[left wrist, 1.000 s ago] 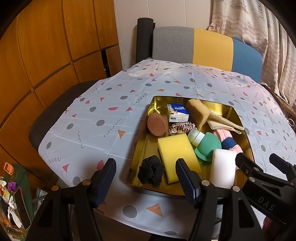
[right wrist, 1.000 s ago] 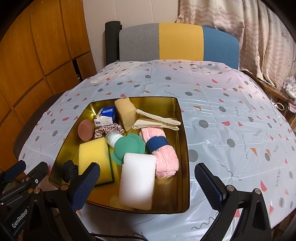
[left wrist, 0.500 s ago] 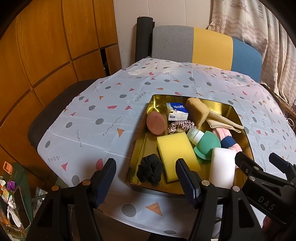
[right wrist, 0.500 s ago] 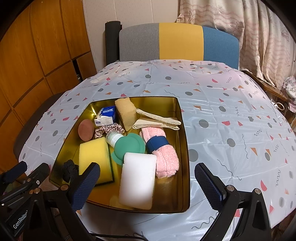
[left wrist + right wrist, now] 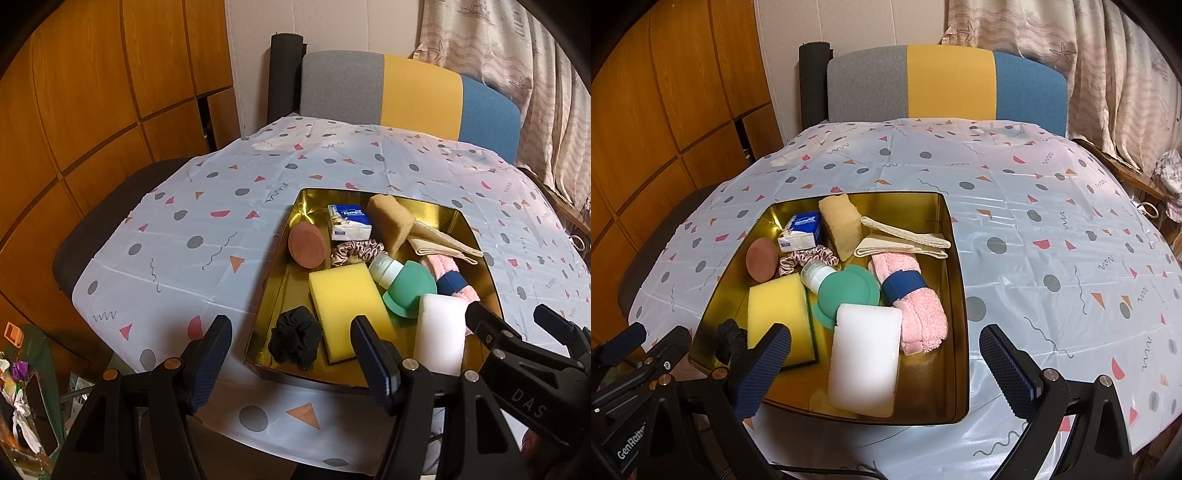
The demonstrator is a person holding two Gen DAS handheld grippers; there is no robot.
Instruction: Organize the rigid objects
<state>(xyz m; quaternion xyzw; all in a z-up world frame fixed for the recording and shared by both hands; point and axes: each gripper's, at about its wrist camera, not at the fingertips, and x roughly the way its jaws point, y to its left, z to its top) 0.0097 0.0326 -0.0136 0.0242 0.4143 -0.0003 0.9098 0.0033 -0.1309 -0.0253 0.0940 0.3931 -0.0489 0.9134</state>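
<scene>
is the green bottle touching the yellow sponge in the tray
Cannot tell. In the right wrist view the green bottle overlaps the yellow sponge edge, and no view plainly shows contact or a gap.

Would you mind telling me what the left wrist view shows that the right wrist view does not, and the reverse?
Only the left wrist view shows the whole black scrunchie and the clutter below the table's left edge. Only the right wrist view shows the table's bare right side and the bundle by the curtain. Both show the gold tray, yellow sponge, white block, green bottle and both open grippers, left and right.
</scene>
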